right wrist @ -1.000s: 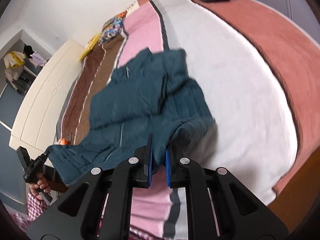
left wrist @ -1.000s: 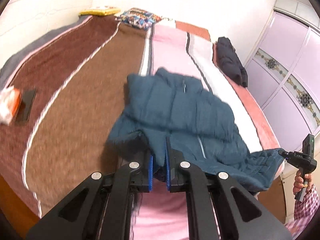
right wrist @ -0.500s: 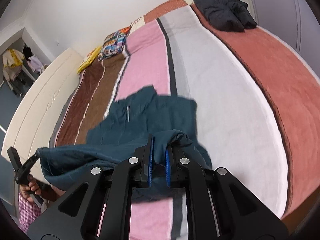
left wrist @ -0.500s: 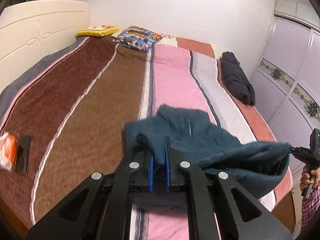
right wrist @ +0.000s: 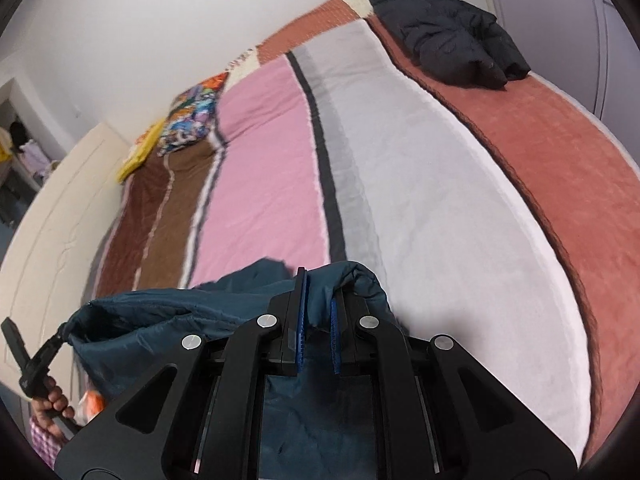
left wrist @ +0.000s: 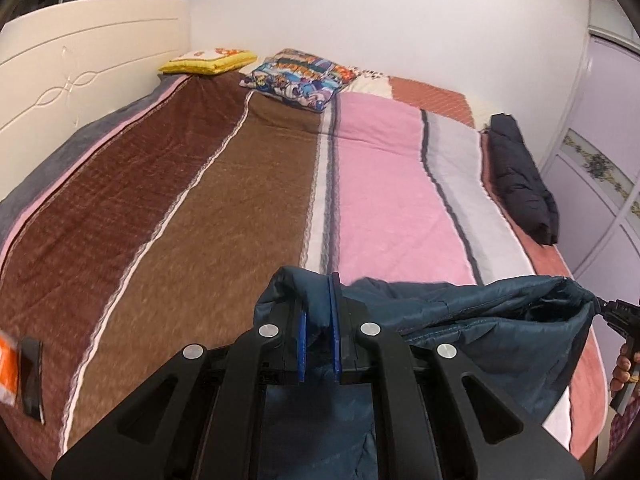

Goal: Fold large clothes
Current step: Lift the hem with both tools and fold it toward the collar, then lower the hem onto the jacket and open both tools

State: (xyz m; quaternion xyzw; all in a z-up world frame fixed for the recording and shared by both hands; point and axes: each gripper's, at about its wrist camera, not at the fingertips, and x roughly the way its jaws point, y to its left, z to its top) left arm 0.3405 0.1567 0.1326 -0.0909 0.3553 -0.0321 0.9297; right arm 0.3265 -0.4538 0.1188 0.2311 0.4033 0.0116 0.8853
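Both grippers, left gripper point(left wrist: 319, 334) and right gripper point(right wrist: 316, 322), pinch the blue jacket point(left wrist: 460, 316) at opposite edges, holding it stretched above the bed point(left wrist: 240, 184), probably for laying flat.

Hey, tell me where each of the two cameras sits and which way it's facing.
Left wrist: rides the left gripper, looking along the bed towards the headboard; the right hand shows at the edge.
Right wrist: rides the right gripper, facing the black coat; the left hand shows.
Shared: the teal jacket clamped by both, pillows, coat.
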